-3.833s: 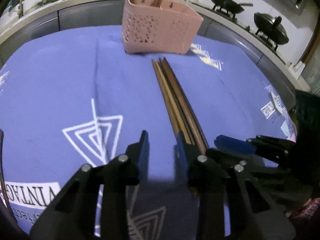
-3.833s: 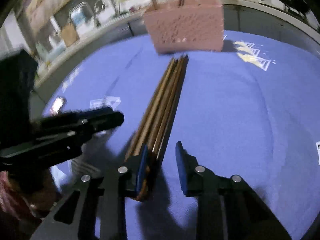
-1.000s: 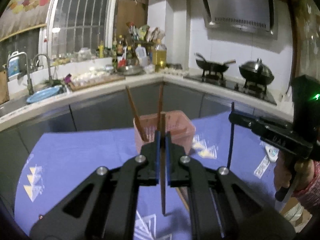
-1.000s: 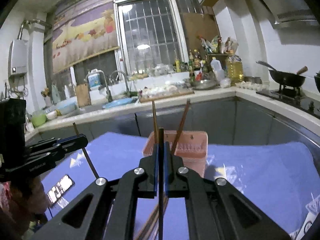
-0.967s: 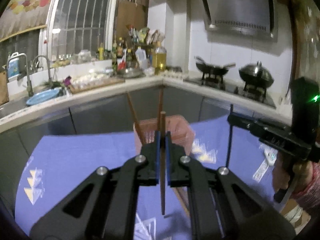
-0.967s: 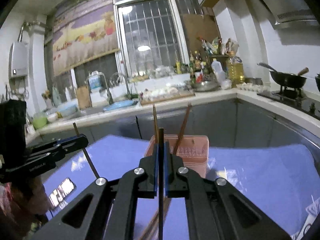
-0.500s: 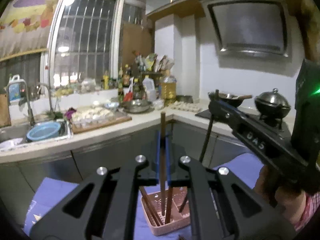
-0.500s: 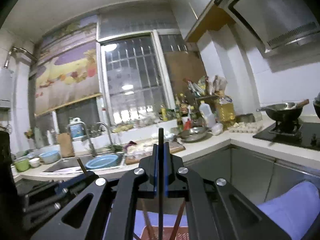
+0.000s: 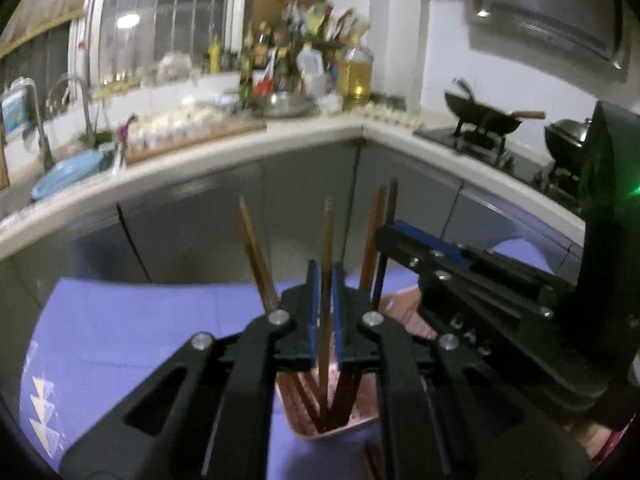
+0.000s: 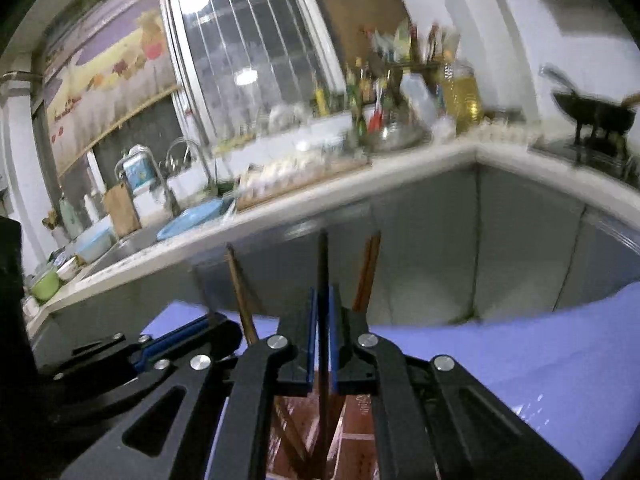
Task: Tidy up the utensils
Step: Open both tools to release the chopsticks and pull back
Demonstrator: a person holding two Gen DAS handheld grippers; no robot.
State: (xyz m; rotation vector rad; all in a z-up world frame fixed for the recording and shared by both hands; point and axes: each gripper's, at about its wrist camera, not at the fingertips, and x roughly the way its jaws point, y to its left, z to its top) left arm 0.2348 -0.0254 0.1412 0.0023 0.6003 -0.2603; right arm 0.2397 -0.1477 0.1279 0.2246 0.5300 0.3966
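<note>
chopsticks first: your left gripper (image 9: pixel 325 312) is clamped on one brown wooden chopstick (image 9: pixel 327 240), upright, its lower end down inside the pink perforated plastic basket (image 9: pixel 340 426). your right gripper (image 10: pixel 320 332) pinches a darker chopstick (image 10: pixel 322 264) the same way over that basket. both claws sit nearly touching — letting go carelessly could knock the sticks already leaning there (image 9: pixel 254 248), or tip the light basket on the blue cloth (image 9: pixel 140 332).

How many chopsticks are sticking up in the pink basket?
4: a leaning chopstick on the left, a middle chopstick in the left gripper, a reddish chopstick, and a dark chopstick in the right gripper. More may be hidden.
</note>
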